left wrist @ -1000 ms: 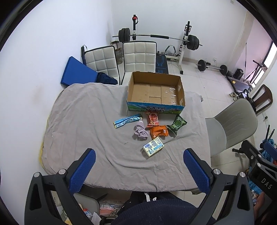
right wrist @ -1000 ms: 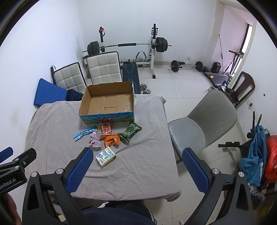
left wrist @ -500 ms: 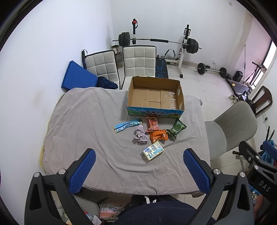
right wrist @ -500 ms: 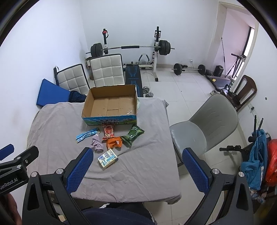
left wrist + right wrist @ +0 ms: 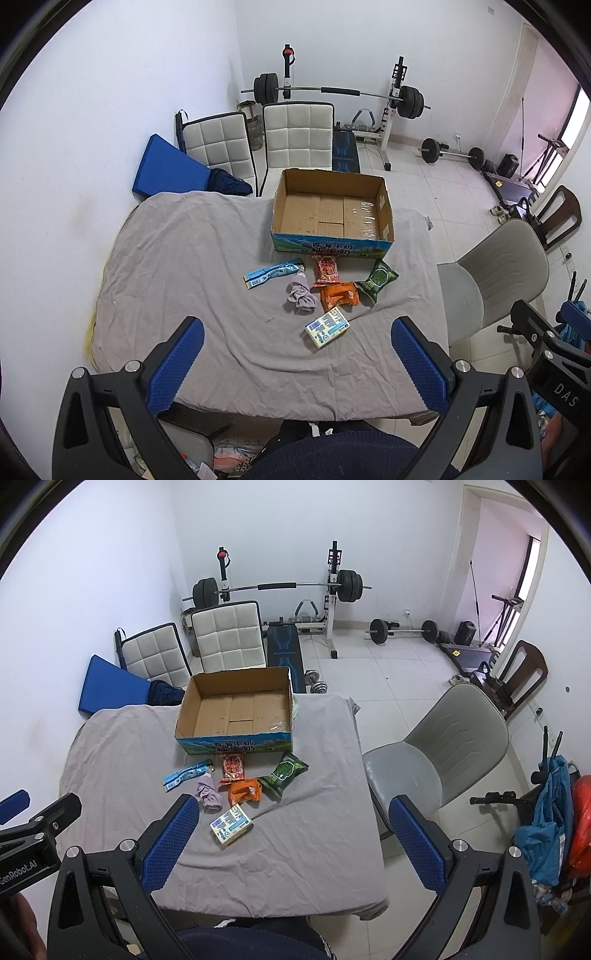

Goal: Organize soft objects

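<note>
Corrugated cardboard box (image 5: 331,216), crinkly foil packets (image 5: 376,280), wrinkled cloth (image 5: 184,258)

Both grippers drawn back and higher — table (image 5: 192,266) and box (image 5: 332,210) sit farther off

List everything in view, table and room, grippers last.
cardboard box: 1, brown, far side of table, nothing inside
snack packets: 4, blue, red, orange, green, before the box
cloth: 1, lilac, crumpled, beside orange packet
tissue pack: 1, pale yellow, nearest
table sheet: 1, grey
padded chairs: 2, white, behind table
grey chair: 1, right of table
barbell rack: 1, back wall
left gripper: open, above near edge
right gripper: open
</note>
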A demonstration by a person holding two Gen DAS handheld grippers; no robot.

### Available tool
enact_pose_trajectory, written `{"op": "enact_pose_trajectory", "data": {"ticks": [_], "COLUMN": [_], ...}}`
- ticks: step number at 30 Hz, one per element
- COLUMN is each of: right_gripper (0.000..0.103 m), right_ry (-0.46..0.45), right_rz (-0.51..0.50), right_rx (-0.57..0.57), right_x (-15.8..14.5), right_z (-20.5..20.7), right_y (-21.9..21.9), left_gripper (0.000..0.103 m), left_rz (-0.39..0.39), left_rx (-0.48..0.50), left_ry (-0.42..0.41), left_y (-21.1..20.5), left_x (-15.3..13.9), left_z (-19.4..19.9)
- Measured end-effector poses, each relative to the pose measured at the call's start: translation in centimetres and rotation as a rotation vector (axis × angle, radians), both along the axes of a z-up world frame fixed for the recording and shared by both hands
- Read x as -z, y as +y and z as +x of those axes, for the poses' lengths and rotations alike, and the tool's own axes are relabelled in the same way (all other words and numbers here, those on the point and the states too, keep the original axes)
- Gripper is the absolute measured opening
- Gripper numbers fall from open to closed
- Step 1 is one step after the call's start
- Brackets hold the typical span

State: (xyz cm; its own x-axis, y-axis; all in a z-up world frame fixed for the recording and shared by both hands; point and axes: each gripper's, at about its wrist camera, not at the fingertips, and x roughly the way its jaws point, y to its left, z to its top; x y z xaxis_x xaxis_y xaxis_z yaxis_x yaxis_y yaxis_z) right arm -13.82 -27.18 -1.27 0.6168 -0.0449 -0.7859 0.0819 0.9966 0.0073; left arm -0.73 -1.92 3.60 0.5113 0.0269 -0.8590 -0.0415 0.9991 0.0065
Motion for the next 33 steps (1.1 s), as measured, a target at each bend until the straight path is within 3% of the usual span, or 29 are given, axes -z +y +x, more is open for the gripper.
{"op": "enact_pose_trajectory", "data": {"ticks": [27, 33], "right_gripper": [0.103, 0.103], "right_ry": [-0.022, 0.045], "right_rz": [0.007, 0.051], "right_rx": [0.0, 0.01], "right_x": [-0.6, 2.1], "right_z": [1.1, 3.0], "right_y": [0.0, -0.8], "left_gripper": [0.103, 0.103], "left_rz": [-0.007, -0.012], "left_rx": [-0.01, -0.024], "left_ry": [-0.022, 0.003], "left_y": [0.5, 0.7], "left_x": [-1.1, 0.1], "left_z": [0.7, 2.3]}}
